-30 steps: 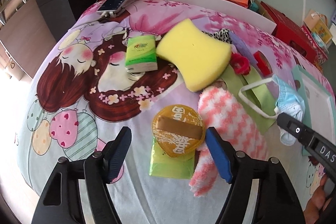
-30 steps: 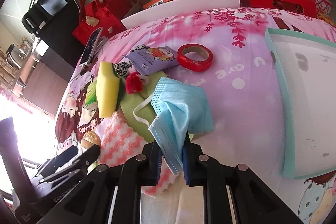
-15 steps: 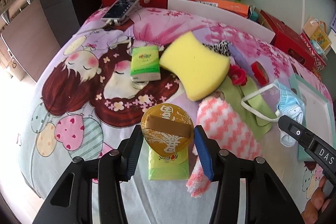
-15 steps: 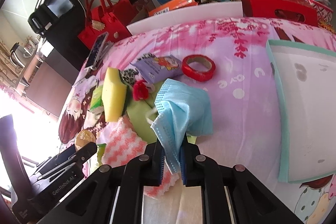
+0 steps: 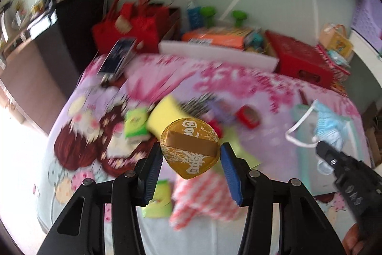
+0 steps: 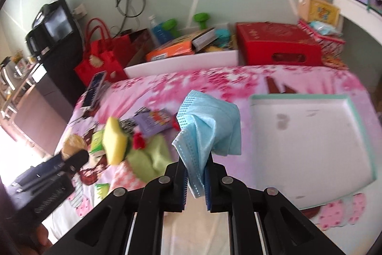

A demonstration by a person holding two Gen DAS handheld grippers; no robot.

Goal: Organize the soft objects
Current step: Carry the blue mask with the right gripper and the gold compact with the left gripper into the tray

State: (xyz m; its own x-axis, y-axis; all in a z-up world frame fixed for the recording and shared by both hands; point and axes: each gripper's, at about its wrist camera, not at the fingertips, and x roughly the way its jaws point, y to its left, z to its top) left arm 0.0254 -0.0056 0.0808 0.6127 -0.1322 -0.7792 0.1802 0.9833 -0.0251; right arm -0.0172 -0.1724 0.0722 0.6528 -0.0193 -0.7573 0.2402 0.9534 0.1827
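Left gripper (image 5: 191, 157) clamped on round gold puff (image 5: 190, 149), clear of bedspread. Right gripper (image 6: 195, 173) pinched narrow on crumpled blue face mask (image 6: 210, 128). Carry step. Next: release over white teal-rimmed tray (image 6: 358, 121) beyond.

We are in a home, in a lived-in bedroom: a bed with a pink cartoon-print sheet (image 6: 214, 83) fills the centre. At twelve o'clock sit green dumbbells (image 6: 201, 20) and a red gift box (image 6: 277, 44) against the wall; at ten o'clock a red handbag (image 6: 102, 56) stands near a dark cabinet (image 5: 71, 23).
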